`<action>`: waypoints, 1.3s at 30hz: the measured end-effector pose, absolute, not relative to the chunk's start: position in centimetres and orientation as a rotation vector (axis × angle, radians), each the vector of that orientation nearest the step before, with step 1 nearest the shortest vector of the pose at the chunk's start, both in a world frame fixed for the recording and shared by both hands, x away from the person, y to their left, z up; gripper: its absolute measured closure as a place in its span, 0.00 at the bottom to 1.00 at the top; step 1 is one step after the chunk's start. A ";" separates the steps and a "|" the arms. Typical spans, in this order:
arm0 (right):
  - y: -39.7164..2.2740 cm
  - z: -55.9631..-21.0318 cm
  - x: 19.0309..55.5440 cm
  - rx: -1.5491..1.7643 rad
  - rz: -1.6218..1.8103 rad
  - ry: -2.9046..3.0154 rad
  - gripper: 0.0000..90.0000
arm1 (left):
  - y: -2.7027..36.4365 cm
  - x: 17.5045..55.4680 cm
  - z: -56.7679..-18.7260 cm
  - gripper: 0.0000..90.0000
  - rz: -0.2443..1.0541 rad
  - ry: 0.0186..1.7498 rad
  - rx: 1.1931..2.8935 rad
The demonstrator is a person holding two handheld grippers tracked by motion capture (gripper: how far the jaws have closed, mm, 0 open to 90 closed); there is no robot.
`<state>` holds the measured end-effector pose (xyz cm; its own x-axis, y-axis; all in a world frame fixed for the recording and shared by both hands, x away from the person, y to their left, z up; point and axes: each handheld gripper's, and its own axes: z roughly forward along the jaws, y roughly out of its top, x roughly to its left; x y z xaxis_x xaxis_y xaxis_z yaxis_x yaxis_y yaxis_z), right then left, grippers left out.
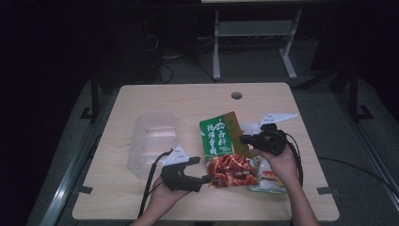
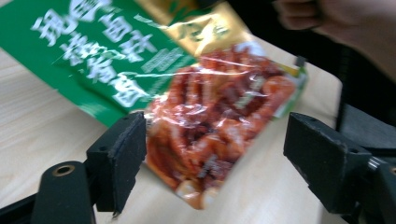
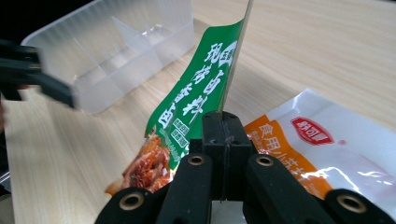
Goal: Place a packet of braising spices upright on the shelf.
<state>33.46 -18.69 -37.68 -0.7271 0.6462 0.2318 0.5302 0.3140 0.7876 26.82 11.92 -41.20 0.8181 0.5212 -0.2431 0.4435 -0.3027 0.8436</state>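
Near the middle of the surface (image 1: 141, 197), the right tool (image 1: 244, 139) is clamped together on the edge of the green seasoning packet (image 1: 220, 134), tilting it up off the wood. The left tool (image 1: 204, 169) has its jaws apart around the packet's red lower end, not yet pressing. The step looks like lifting the packet toward the clear divided container (image 1: 153, 141). A white pouch (image 1: 268, 181) lies beneath. Next, the packet should probably be carried left, keeping the grip firm as it swings.
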 end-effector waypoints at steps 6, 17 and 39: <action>-20.4 -37.0 32.7 1.083 1.443 2.401 1.00 | 9.5 29.8 -43.0 0.20 0.123 0.864 1.956; -21.4 -36.0 32.0 1.028 1.489 2.379 1.00 | 8.6 32.9 -45.1 0.30 -0.053 0.923 1.920; -21.7 -35.5 31.5 0.995 1.530 2.380 1.00 | 9.8 33.9 -43.3 0.87 -0.178 0.895 1.771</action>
